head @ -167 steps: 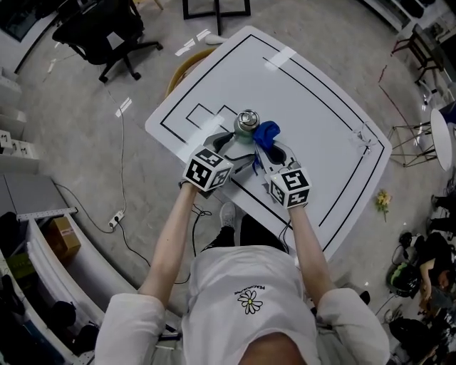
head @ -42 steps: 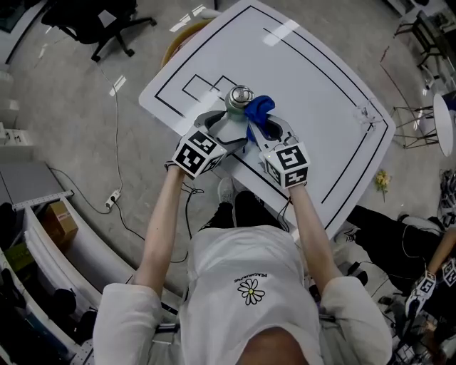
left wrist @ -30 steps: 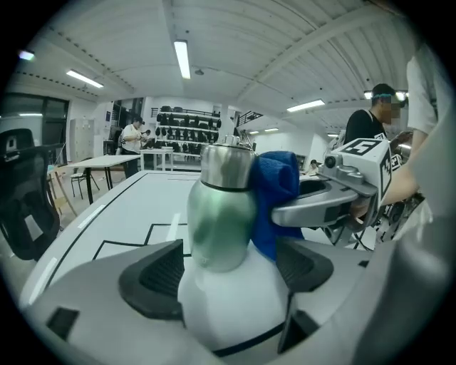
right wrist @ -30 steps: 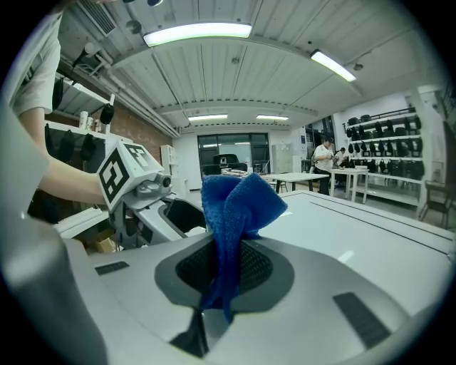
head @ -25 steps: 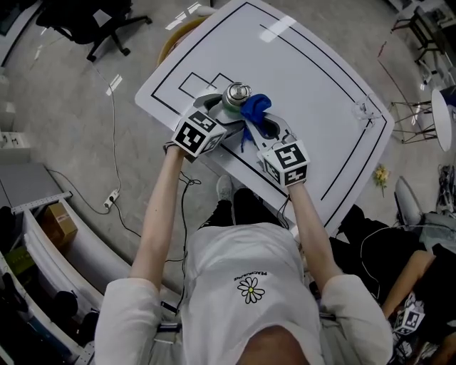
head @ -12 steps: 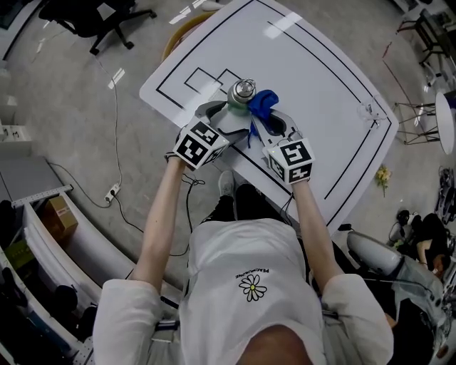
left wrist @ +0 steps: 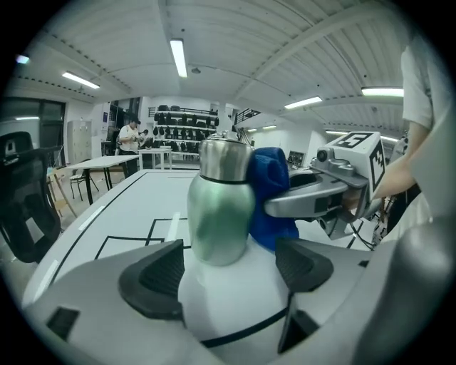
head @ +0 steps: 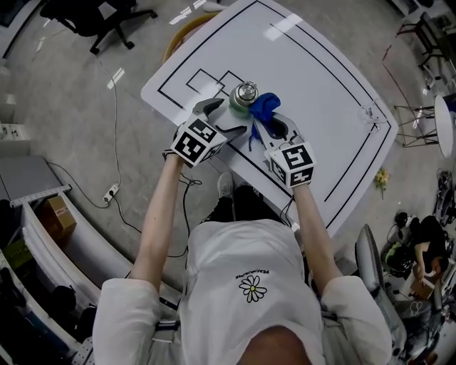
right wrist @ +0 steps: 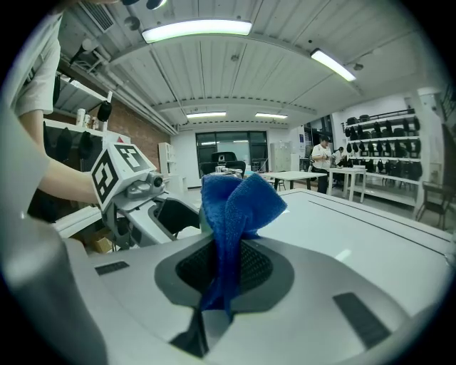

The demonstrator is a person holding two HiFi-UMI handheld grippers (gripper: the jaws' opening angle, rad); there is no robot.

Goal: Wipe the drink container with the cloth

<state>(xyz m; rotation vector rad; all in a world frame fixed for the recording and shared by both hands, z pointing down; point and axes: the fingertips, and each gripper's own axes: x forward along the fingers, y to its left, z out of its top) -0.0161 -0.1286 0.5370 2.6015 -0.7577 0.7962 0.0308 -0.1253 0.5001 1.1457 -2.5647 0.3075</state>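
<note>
A green drink container point(head: 246, 95) with a steel top stands on the white table point(head: 320, 78) near its front-left edge. A blue cloth point(head: 265, 107) lies against its right side. My right gripper point(head: 265, 122) is shut on that cloth point(right wrist: 235, 207), which hides most of the container in the right gripper view. My left gripper point(head: 224, 116) is open. In the left gripper view the container point(left wrist: 219, 207) stands just beyond its two dark pads point(left wrist: 153, 278), untouched, with the cloth point(left wrist: 271, 192) and the right gripper point(left wrist: 335, 192) at its right.
Black lines and small rectangles point(head: 210, 77) mark the table. A small clear object point(head: 369, 114) sits near the right edge. On the floor are an office chair point(head: 92, 14), a round wooden stool point(head: 184, 39) and a power strip point(head: 114, 191). People stand far off point(left wrist: 130, 139).
Both grippers stay by the container with the cloth against its right side. The cloth has shifted slightly along that side, and the head camera has moved a little.
</note>
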